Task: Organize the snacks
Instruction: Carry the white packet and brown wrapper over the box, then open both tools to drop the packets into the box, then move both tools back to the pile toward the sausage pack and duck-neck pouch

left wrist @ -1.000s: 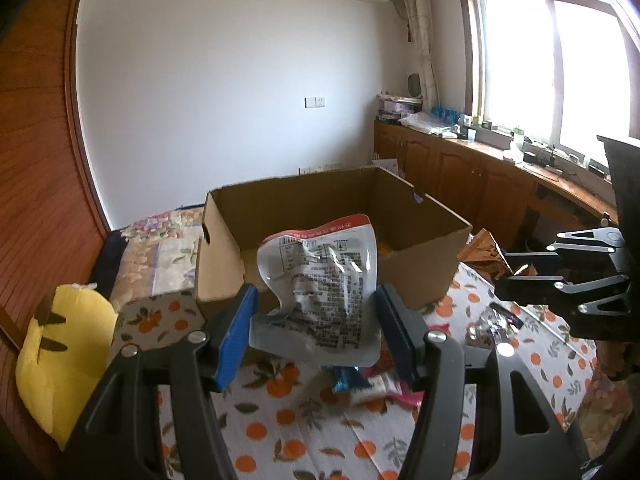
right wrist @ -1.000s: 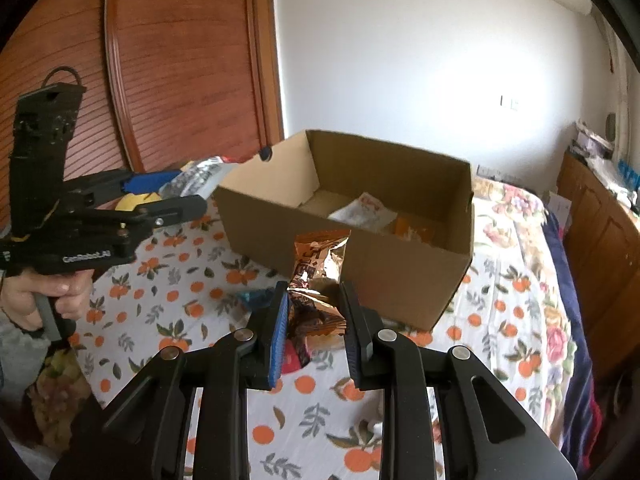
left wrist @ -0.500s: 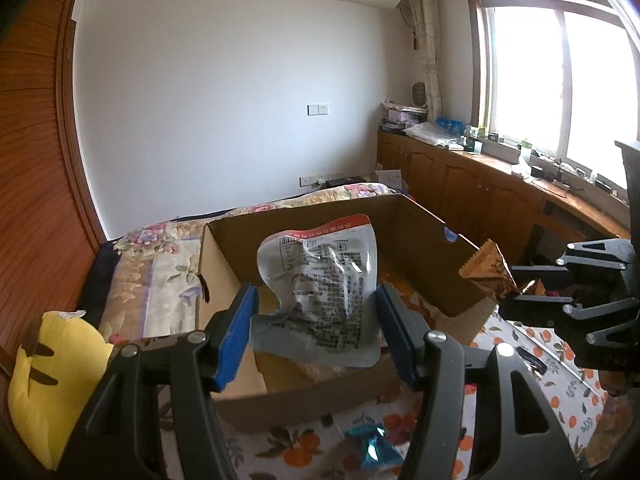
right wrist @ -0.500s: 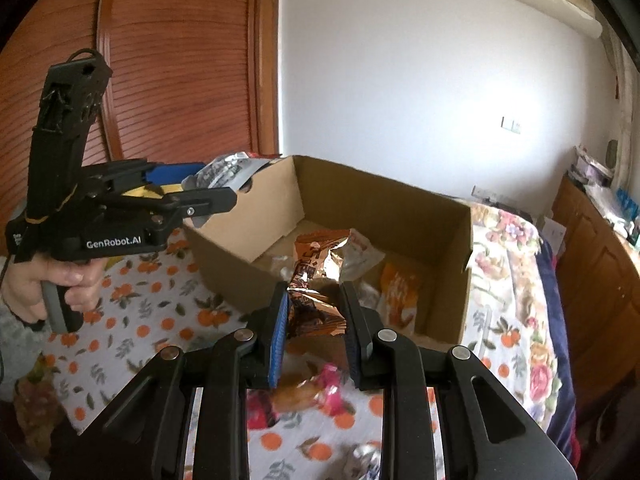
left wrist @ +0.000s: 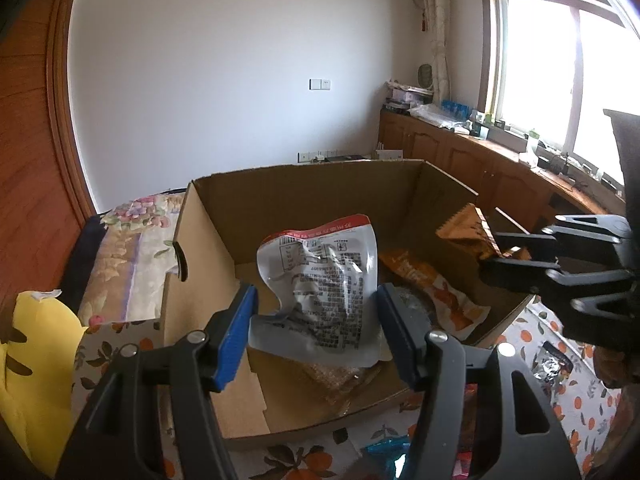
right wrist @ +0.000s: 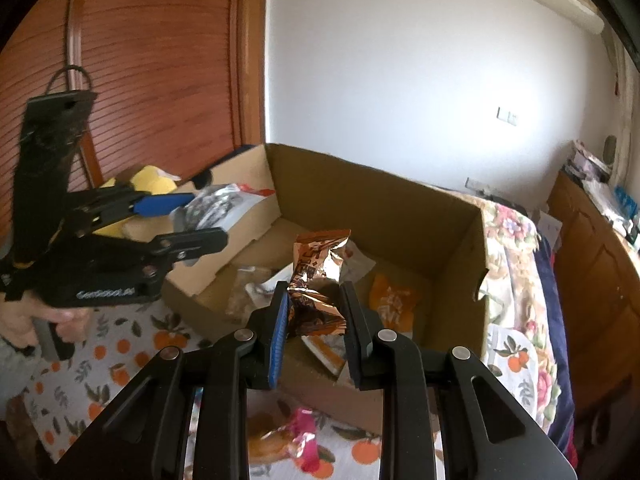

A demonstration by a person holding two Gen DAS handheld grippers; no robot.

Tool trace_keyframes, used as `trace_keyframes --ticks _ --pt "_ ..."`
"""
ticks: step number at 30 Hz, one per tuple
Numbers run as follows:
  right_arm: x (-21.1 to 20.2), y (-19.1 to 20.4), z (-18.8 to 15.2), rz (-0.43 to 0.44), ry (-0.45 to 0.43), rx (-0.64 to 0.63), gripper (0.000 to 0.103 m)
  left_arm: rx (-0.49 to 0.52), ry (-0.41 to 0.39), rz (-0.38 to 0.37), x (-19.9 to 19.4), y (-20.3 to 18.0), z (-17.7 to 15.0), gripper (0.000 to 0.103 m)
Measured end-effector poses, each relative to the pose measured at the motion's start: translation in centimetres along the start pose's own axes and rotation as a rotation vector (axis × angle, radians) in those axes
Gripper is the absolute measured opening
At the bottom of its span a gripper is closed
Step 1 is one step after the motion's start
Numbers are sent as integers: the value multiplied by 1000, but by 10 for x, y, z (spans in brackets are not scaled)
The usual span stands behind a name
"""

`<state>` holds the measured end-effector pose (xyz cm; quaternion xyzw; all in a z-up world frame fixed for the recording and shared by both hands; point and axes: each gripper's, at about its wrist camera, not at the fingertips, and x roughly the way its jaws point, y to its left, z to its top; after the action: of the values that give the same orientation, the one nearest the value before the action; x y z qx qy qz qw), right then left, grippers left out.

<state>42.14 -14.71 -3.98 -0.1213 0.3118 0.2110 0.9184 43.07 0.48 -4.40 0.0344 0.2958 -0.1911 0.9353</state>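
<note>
Already over the cardboard box (left wrist: pixel 288 188), the left gripper (left wrist: pixel 316 324) clasps a silver pouch (left wrist: pixel 320 280) and the right gripper (right wrist: pixel 314 316) pinches a copper foil packet (right wrist: pixel 318 280); releasing near the rim risks spills onto the tablecloth (right wrist: pixel 132 344).

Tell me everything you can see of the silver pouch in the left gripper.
The silver pouch is a flat, crinkled foil-like packet with a red band along its top edge and dense black print on the side facing the camera. It stands roughly upright, slightly twisted, clamped at its lower edges between the left gripper's blue-padded fingers. It hangs over the open cardboard box, touching nothing else visible.
</note>
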Motion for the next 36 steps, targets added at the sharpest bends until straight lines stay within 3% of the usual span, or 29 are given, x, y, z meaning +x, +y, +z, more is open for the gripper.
trace_keyframes --ticks 6,14,26,28,36 --pt "30 -9 3 -10 47 23 23 13 4 6 5 -3 -6 62" --pt "42 -19 3 16 81 100 25 10 5 17 8 -1 -5 68" --pt "51 -25 2 19 120 140 26 35 12 16 -8 -11 -9 70" --pt "49 -25 3 5 111 141 31 37 10 15 -11 -13 -9 70" --pt "13 -13 1 -12 49 107 33 58 -6 -6 -36 -26 -14 70"
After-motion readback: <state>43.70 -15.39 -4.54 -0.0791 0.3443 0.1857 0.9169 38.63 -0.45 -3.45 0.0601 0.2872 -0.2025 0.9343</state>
